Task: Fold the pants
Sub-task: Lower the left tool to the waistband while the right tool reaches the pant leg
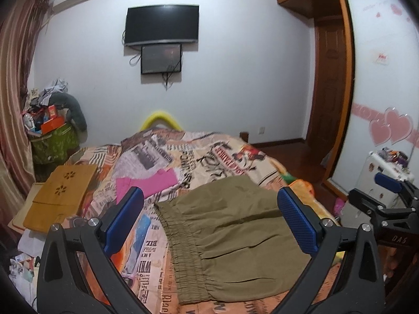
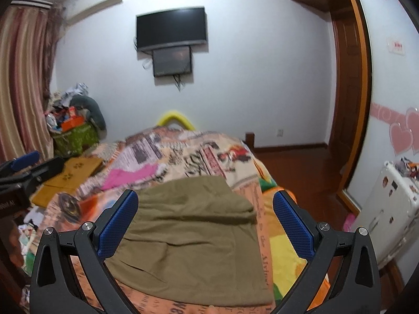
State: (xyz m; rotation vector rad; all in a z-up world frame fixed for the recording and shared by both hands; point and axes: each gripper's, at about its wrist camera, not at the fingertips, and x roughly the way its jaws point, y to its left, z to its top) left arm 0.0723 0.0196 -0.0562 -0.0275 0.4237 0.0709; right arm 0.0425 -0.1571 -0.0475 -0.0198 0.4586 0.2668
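Pants (image 1: 230, 225) are seen in the left wrist view lying on the bed (image 1: 214, 157), near and slightly right of centre. The elastic waistband (image 1: 180, 246) faces left, and the cloth appears already doubled into a compact shape. The fold is judged well advanced; whether a further fold is needed cannot be told. The left gripper (image 1: 209, 222) is held above the pants with its jaws spread wide and nothing between the blue pads (image 1: 125, 222). It is tilted down and forward over the waistband end. The right gripper (image 1: 387, 198) is visible at the far right edge, apart from the cloth. A pink cloth (image 1: 149, 183) lies farther left on the bed, and a wooden board (image 1: 62, 196) lies at the left edge.

In the right wrist view the pants (image 2: 193, 240) fill the near centre, with a folded-over layer showing at the far end. The right gripper (image 2: 205, 230) is held over them, released, with jaws wide and no cloth gripped. It is aimed forward and down along the bed (image 2: 199, 154). The left gripper (image 2: 23, 167) is seen at the left edge, clear of the pants.
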